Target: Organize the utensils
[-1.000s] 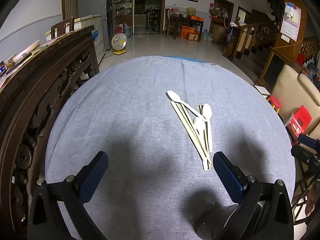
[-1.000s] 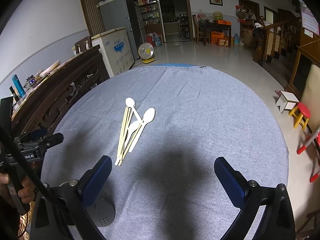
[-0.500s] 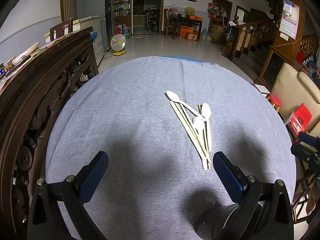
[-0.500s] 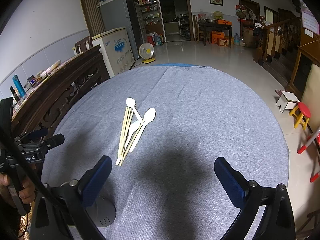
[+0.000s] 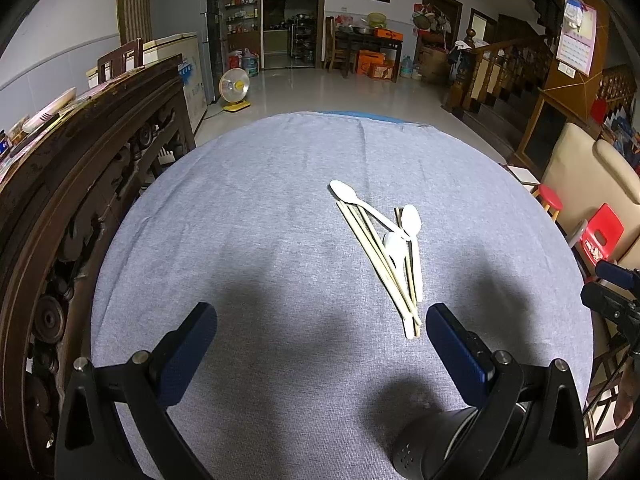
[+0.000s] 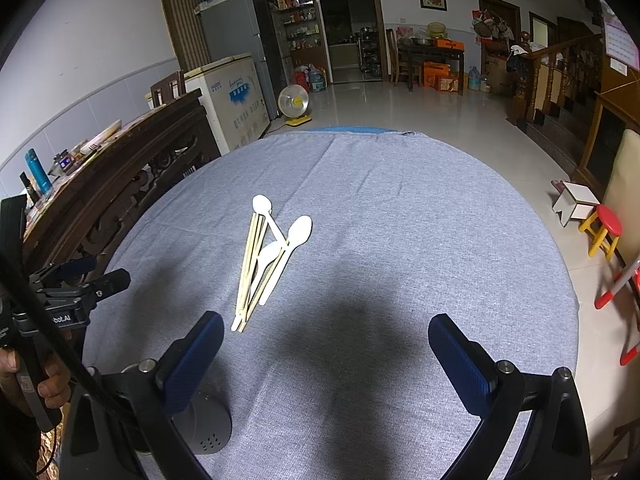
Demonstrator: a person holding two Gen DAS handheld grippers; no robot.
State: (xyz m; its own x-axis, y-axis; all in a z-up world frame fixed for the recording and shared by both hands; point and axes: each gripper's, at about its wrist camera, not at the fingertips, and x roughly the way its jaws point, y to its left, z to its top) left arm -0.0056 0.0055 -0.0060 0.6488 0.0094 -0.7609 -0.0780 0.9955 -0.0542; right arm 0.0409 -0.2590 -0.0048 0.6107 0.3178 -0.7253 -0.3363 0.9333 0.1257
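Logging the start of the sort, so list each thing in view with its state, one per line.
Left gripper: open, empty, above the cloth.
Right gripper: open, empty, above the cloth.
Spoons: three, lying flat, crossed over the chopsticks.
Chopsticks: lying flat in a loose bundle under the spoons.
Holder: gray, on the cloth near the left gripper; its inside is hidden.
Cloth: spread over the round table.

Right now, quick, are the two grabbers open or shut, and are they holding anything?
Left gripper: open, holding nothing, above the cloth.
Right gripper: open, holding nothing; the spoons and chopsticks lie untouched.
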